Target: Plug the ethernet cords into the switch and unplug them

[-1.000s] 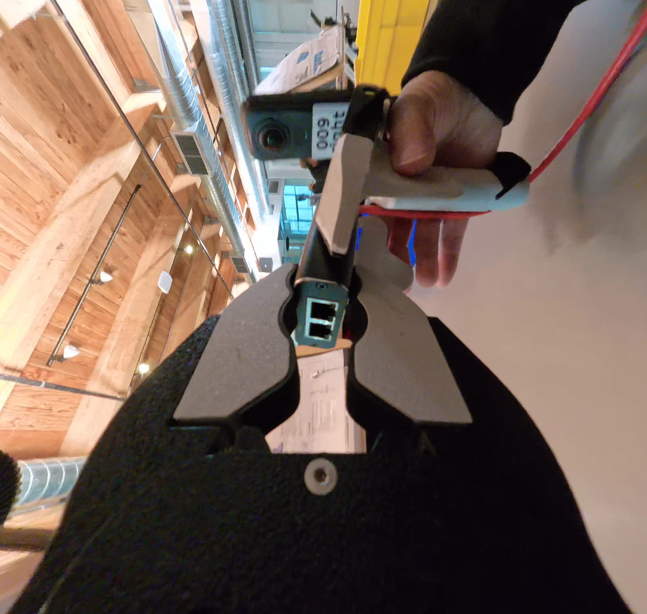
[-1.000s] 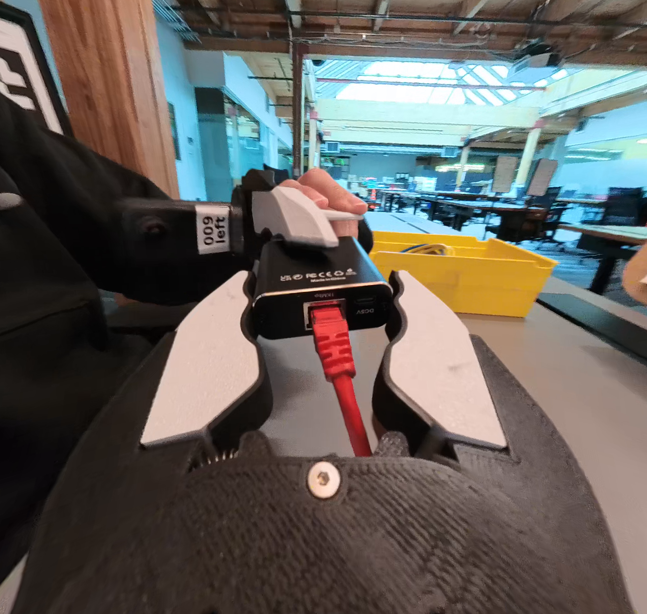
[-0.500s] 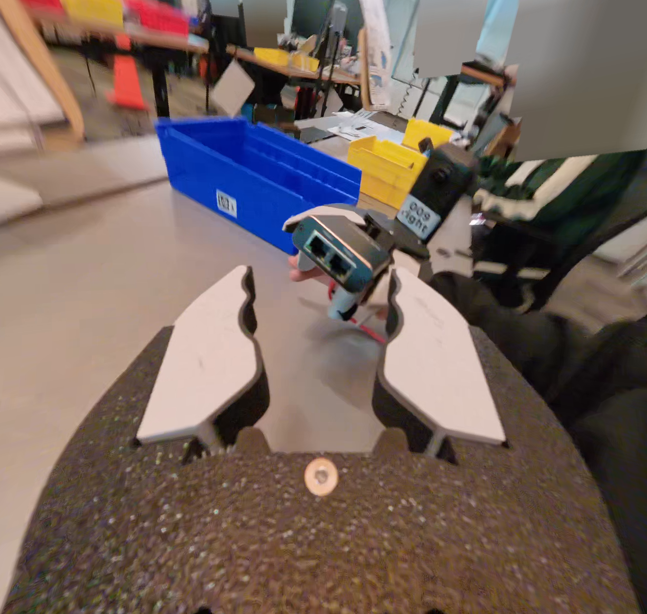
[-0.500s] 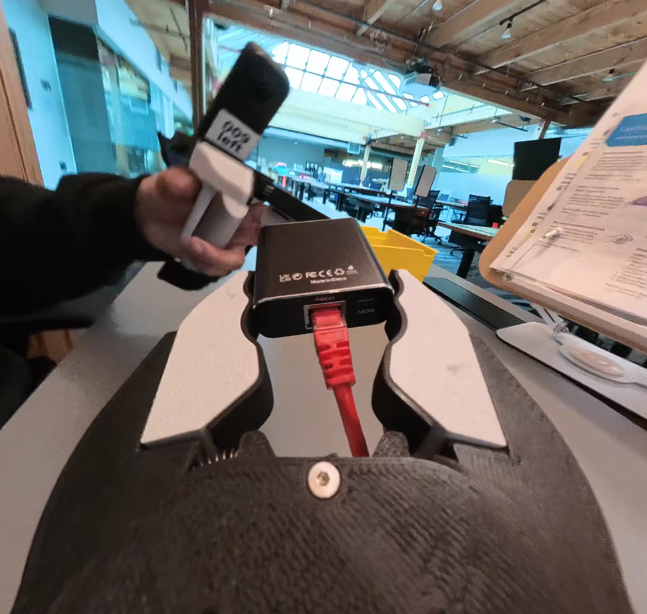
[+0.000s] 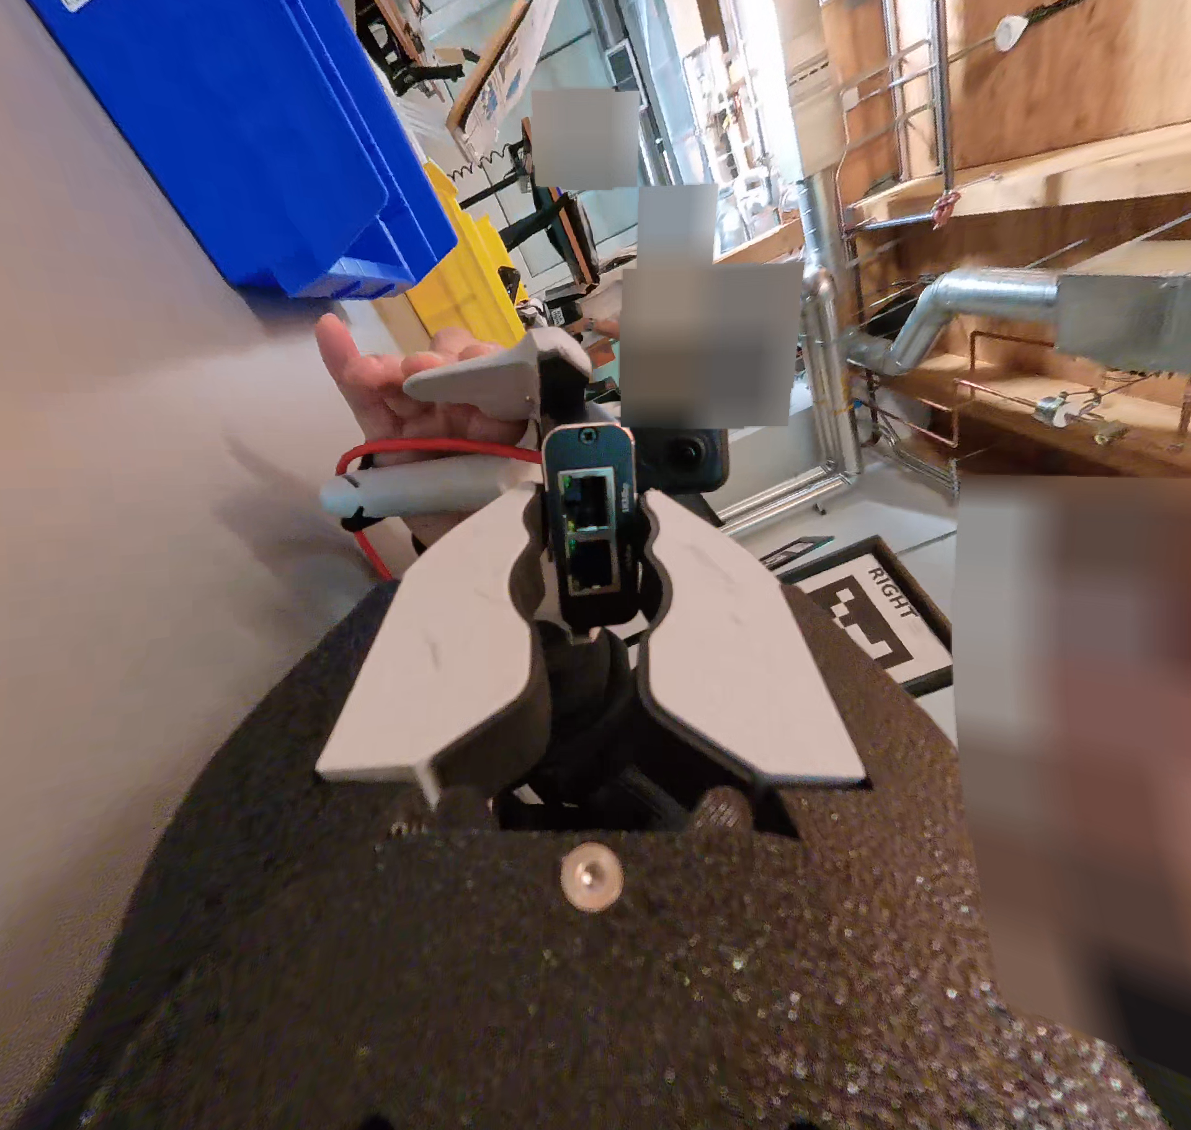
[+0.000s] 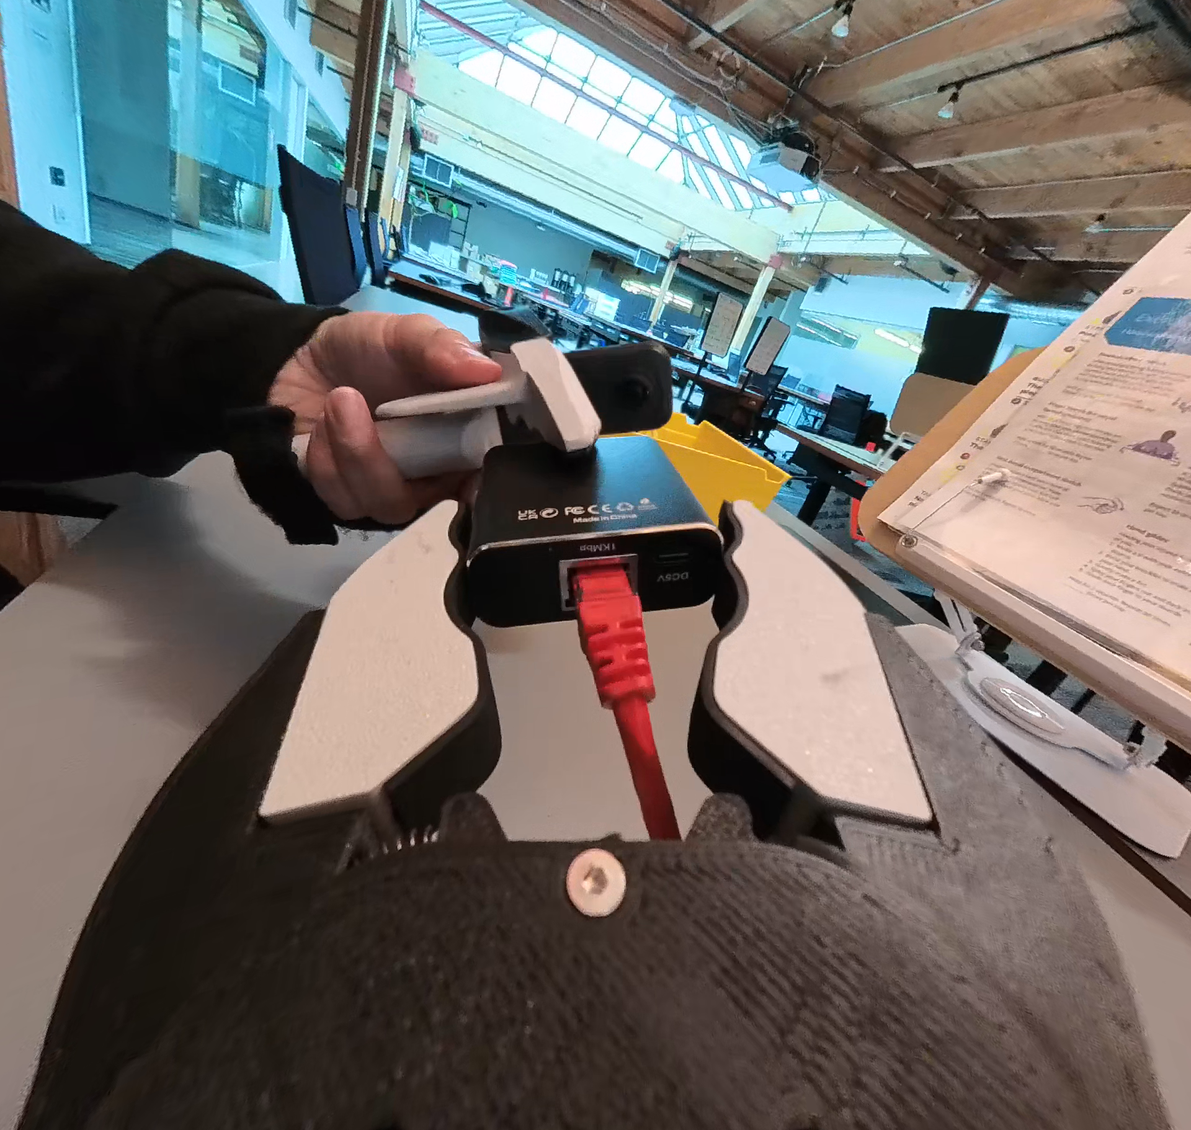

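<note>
A small black switch [image 6: 580, 487] is held in the air over the grey table [image 6: 129, 616]. A red ethernet cord [image 6: 615, 641] is plugged into the port on the end facing my right gripper. My right gripper [image 6: 593, 519] is shut on that end of the switch. In the left wrist view the switch's other end [image 5: 588, 455] shows two empty ports. My left gripper [image 5: 590, 513] is shut on that end, turned a quarter turn relative to the right one. The cord [image 5: 438, 445] loops behind the right gripper's handle.
A blue bin [image 5: 225, 100] and a yellow bin [image 6: 715, 461] stand on the table beyond the grippers. A document on a tilted stand [image 6: 1063, 487] is at the right. A framed black-and-white marker board [image 5: 870, 616] lies near the left gripper.
The left gripper, shut on the switch a second ago, let go and drew off open, then turned and closed on the switch's two-port end again. The right gripper kept its hold.
</note>
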A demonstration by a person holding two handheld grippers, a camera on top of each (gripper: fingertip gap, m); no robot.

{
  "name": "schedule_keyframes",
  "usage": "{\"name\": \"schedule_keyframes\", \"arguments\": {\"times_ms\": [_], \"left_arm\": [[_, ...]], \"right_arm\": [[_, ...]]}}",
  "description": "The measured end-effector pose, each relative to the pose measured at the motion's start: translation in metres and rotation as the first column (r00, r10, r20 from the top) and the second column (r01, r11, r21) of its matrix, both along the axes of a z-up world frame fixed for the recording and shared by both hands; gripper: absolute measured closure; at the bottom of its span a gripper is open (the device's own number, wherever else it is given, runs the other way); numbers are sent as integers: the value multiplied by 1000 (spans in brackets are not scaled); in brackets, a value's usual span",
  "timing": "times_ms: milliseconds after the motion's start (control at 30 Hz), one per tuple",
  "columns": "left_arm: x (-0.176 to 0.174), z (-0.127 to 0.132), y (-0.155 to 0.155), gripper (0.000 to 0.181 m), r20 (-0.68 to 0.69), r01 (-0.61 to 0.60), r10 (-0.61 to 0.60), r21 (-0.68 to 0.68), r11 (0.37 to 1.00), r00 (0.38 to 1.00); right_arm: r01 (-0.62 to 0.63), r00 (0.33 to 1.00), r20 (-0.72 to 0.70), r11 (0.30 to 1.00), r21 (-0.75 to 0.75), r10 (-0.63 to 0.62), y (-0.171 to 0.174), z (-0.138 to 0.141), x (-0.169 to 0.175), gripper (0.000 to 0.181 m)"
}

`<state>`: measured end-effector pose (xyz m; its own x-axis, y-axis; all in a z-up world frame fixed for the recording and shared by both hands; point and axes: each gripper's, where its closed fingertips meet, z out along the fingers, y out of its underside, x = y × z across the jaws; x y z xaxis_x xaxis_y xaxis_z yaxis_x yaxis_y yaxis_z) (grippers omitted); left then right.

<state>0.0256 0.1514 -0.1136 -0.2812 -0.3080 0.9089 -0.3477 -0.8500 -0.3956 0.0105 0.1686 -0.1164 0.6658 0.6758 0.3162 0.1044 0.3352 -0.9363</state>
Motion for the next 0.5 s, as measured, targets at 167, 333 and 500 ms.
{"name": "schedule_keyframes", "arguments": {"times_ms": [167, 333, 500], "left_arm": [[0, 2, -1, 157, -17, 11, -11, -1, 1000, 1000], [-1, 1, 1, 157, -44, -14, 14, 3, 1000, 999], [-2, 3, 3, 157, -35, -56, 55, -17, 998, 998]], "right_arm": [[-59, 998, -37, 998, 27, 60, -9, 7, -1, 110], [-42, 998, -40, 998, 43, 44, -7, 8, 0, 113], [-20, 1000, 24, 1000, 14, 20, -6, 7, 1, 116]]}}
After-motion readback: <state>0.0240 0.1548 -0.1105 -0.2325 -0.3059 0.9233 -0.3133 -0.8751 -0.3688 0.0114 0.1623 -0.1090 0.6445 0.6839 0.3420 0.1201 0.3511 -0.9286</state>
